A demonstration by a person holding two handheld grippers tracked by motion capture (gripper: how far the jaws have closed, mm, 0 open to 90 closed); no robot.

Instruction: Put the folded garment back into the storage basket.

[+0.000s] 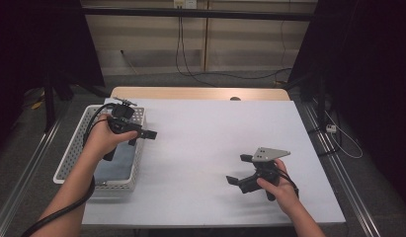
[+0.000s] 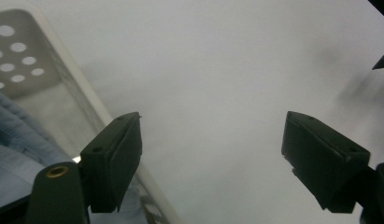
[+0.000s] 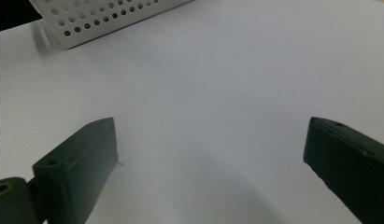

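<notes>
Nearest the person, the right gripper hovers low over the desk toward its front right corner, jaws spread wide with nothing between them; the right gripper view shows bare white surface in the gap. Farther in, along the left edge, the left gripper hangs over the right rim of the white perforated basket, pointing out toward the middle of the desk. Its jaws are likewise parted and empty, one jaw above the basket wall, the other above the open surface. Inside the basket lies a folded blue cloth, probably a garment, though the close view of it is too blurred to be sure; it fills the near half and touches the right wall. As I judge it, the cloth is already in the basket, so the placing is done. What seems left is only drawing both grippers clear.
</notes>
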